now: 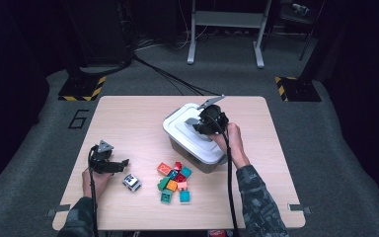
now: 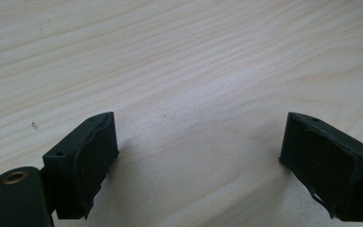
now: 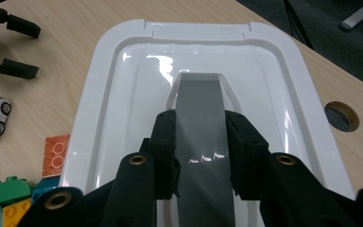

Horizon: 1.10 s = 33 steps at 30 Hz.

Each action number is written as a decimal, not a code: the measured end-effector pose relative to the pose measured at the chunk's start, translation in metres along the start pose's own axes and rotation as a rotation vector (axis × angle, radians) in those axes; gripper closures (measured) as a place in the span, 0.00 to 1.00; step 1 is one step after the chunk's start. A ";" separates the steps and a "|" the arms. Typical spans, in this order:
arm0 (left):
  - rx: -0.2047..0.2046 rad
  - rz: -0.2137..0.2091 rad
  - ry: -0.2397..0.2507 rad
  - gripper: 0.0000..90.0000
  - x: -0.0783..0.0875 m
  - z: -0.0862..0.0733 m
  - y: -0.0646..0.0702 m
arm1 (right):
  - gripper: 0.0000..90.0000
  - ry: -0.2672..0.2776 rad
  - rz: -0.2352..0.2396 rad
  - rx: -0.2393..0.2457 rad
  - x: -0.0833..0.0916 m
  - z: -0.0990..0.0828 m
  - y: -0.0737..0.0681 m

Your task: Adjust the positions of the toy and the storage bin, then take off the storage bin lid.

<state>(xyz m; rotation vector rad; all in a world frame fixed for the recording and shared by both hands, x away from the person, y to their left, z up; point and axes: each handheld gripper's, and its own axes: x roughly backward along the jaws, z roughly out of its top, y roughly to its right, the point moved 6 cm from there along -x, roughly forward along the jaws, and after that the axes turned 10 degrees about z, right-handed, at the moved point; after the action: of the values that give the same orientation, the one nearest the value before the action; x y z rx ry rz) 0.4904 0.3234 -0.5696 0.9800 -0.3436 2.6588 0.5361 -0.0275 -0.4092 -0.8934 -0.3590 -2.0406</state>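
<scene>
Right gripper down on top of the white lid of the grey storage box, jaws clamped on either side of the lid's grey handle, pads pressed to its edges. Box standing near the middle of the wooden table, a little toward the right, lid seated flat on it. Left gripper resting low at the table's near left, jaws spread wide and holding nothing, bare tabletop between them. Small white toy car just beside the left gripper. Loose pile of coloured bricks in front of the box, near its front edge, red, orange, green and teal among them.
</scene>
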 end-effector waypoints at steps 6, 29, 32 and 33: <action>-0.004 -0.001 -0.001 0.13 0.000 0.000 0.000 | 0.75 -0.005 -0.007 -0.013 0.004 -0.004 -0.005; -0.014 -0.002 -0.030 0.00 -0.004 -0.001 0.000 | 0.74 0.040 -0.052 0.022 0.023 0.003 -0.009; -0.010 -0.005 -0.024 0.00 -0.004 0.000 0.001 | 0.74 0.050 -0.060 0.021 0.029 0.006 -0.009; -0.013 -0.008 -0.025 0.00 -0.004 0.000 0.001 | 0.74 0.055 -0.062 0.023 0.030 0.006 -0.008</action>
<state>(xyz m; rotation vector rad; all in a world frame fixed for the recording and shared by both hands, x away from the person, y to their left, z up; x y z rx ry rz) 0.4931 0.3220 -0.5725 1.0095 -0.3612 2.6354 0.5210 -0.0376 -0.3826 -0.8203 -0.3834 -2.1097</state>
